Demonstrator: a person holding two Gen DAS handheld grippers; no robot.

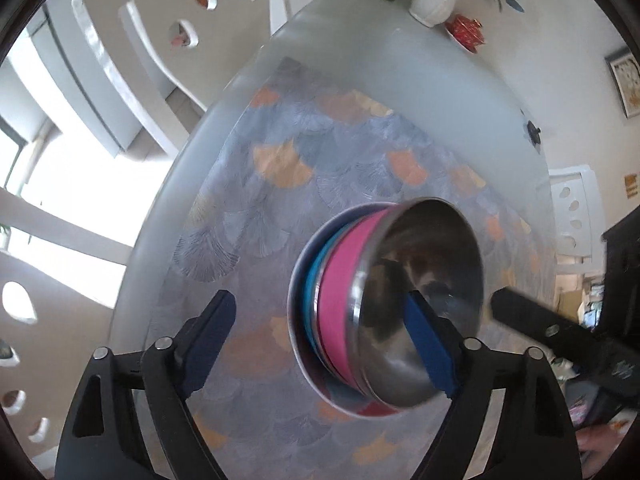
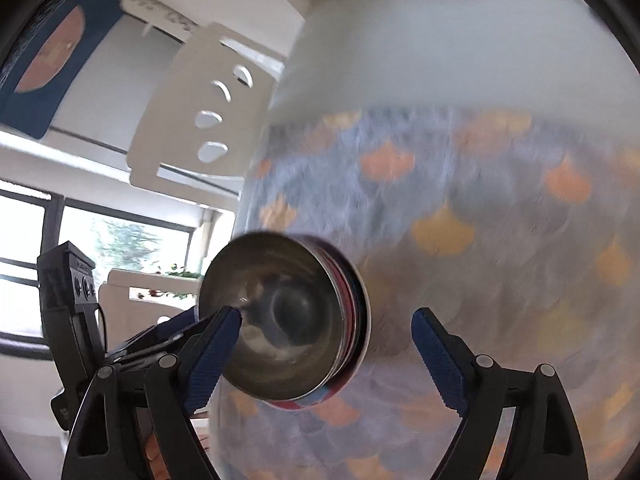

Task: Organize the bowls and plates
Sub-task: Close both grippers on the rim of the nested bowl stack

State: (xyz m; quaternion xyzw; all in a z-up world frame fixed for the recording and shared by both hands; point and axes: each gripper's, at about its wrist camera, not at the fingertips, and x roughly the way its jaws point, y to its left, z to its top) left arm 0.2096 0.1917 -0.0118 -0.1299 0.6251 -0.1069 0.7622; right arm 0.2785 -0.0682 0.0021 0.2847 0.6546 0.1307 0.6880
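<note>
Stack [image 1: 384, 312] sits on the patterned mat [image 1: 280, 168] on the tabletop [image 1: 400, 80]: steel bowl [image 1: 424, 300] on top, pink and blue bowls under it, pale plate at the bottom. Left gripper [image 1: 324, 340] jaws wide, holding nothing; 1 finger [image 1: 428, 348] reaches over the steel bowl's rim, the other well clear to the side. Right gripper [image 2: 326, 352] jaws also wide and empty, straddling the stack's edge; right view is blurred, so contact probably none. Stack lies between the 2 grippers, both about equally near. Any regrip means closing across the rim. Far end: white vase [image 1: 436, 4], red dish [image 1: 466, 32]. White chairs [image 2: 200, 120] round the tabletop, windows behind
</note>
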